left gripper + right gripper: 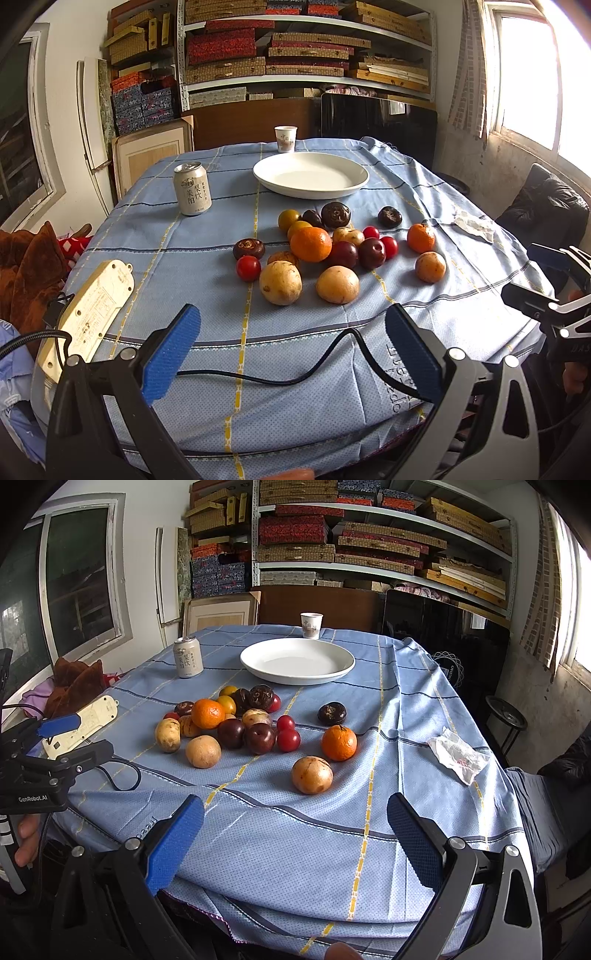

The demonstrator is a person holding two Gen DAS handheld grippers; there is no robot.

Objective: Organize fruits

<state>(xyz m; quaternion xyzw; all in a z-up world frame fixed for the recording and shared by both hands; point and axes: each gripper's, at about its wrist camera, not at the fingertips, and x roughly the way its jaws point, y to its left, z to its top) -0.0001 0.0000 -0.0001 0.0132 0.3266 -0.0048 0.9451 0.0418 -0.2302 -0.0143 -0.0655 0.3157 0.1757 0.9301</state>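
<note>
Both the left gripper and the right gripper are being held wide apart, empty. The round loose fruits are being left on the blue checked cloth, near the white round plate. If bumped, they could be rolled off.

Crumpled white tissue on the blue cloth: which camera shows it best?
The right wrist view: the crumpled white tissue lies large and unobstructed, folds visible. The left wrist view shows it smaller and squashed near the right edge.
</note>
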